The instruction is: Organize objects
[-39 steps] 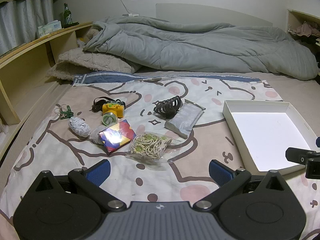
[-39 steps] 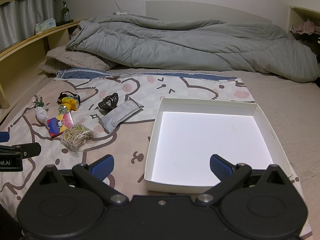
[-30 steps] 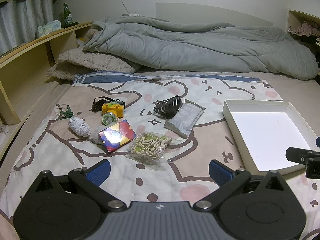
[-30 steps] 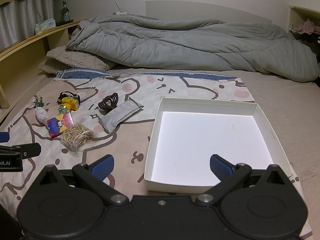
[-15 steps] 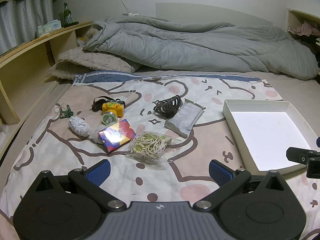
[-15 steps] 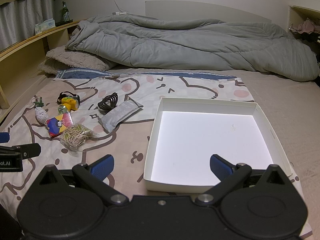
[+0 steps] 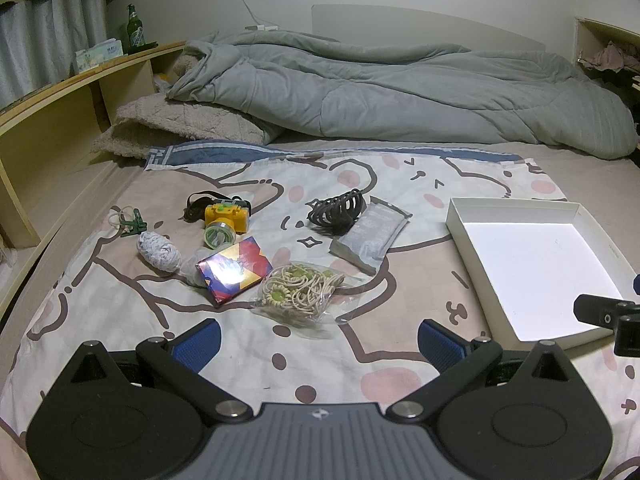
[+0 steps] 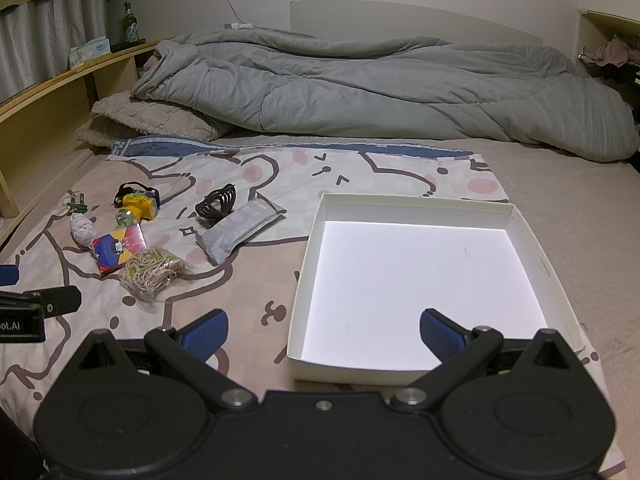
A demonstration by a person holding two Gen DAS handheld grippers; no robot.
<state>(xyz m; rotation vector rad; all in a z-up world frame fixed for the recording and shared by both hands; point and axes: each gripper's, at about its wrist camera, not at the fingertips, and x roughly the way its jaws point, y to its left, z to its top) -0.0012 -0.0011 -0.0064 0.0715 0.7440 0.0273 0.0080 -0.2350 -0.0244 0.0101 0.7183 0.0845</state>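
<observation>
Small objects lie scattered on a cartoon-print sheet: a clear bag of beige cords (image 7: 301, 291) (image 8: 153, 269), a colourful packet (image 7: 233, 269) (image 8: 119, 249), a yellow headlamp (image 7: 225, 221) (image 8: 140, 205), a white yarn ball (image 7: 158, 251), a green clip (image 7: 134, 226), a black hair claw (image 7: 338, 211) (image 8: 216, 202) and a grey pouch (image 7: 371, 237) (image 8: 238, 231). An empty white box (image 7: 476, 236) (image 8: 308, 268) sits to their right. My left gripper (image 7: 318, 344) is open, just short of the cord bag. My right gripper (image 8: 322, 332) is open at the box's near edge.
A rumpled grey duvet (image 7: 380, 92) and a beige fleece blanket (image 7: 176, 124) fill the back of the bed. A wooden shelf (image 7: 60, 92) with a green bottle (image 7: 135, 29) and a tissue pack runs along the left side.
</observation>
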